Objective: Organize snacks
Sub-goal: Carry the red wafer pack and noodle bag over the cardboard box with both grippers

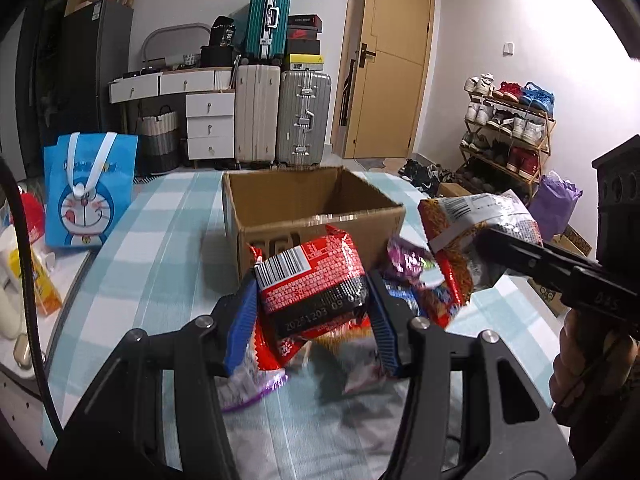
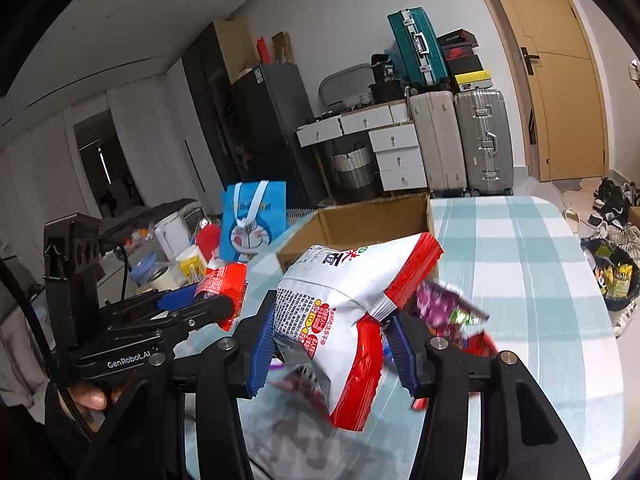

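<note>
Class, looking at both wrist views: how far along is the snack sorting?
Done: nothing visibly packed; the cardboard box looks empty where visible. In hand: left hand-held gripper clamps a red packet; right hand-held gripper clamps a white-red bag. Left: purple packets on the table.

Left tool (image 1: 310, 300) points slightly downward, its blue pads (image 1: 240, 320) clamped. Right tool (image 2: 332, 344) does likewise just beside it, a hand (image 2: 90, 398) gripping the left handle.

You have a tabletop (image 1: 160, 240) covered in a pale blue-and-white check cloth. On it sit an open cardboard box (image 1: 312, 216), a blue cartoon gift bag (image 1: 88, 192) at its far left edge, and loose snack packets (image 1: 256, 384) near you.
</note>
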Available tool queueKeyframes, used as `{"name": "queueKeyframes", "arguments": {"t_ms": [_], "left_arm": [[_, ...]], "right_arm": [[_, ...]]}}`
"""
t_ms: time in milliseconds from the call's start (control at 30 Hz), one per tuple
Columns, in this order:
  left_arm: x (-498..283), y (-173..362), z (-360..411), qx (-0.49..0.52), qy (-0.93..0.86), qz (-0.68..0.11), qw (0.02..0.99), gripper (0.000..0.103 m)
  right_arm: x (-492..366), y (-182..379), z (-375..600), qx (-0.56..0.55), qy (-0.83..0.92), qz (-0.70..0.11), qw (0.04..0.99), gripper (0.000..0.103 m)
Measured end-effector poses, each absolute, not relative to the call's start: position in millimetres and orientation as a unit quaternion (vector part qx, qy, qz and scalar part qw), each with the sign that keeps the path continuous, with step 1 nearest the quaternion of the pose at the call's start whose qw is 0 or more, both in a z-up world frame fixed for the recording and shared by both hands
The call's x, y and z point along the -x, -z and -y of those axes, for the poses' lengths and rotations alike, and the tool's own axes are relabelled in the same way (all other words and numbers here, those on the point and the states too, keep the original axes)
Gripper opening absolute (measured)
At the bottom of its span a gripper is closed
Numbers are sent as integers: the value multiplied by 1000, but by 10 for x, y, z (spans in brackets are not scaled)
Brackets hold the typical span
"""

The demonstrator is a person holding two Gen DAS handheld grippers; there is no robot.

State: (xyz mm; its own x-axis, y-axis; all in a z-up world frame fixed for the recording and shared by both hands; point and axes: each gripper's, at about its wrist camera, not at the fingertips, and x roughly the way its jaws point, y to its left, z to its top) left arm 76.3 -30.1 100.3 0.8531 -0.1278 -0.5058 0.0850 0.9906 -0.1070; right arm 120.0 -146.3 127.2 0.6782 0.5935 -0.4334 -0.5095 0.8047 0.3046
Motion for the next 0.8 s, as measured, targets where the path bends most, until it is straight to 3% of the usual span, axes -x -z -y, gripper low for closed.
{"name": "queueKeyframes", "arguments": {"t_ms": [800], "left_arm": [[-2026, -1185, -6, 60, 51, -288, 954, 49]], "right_arm": [[-2405, -1448, 1305, -91, -286, -268, 915, 51]]}}
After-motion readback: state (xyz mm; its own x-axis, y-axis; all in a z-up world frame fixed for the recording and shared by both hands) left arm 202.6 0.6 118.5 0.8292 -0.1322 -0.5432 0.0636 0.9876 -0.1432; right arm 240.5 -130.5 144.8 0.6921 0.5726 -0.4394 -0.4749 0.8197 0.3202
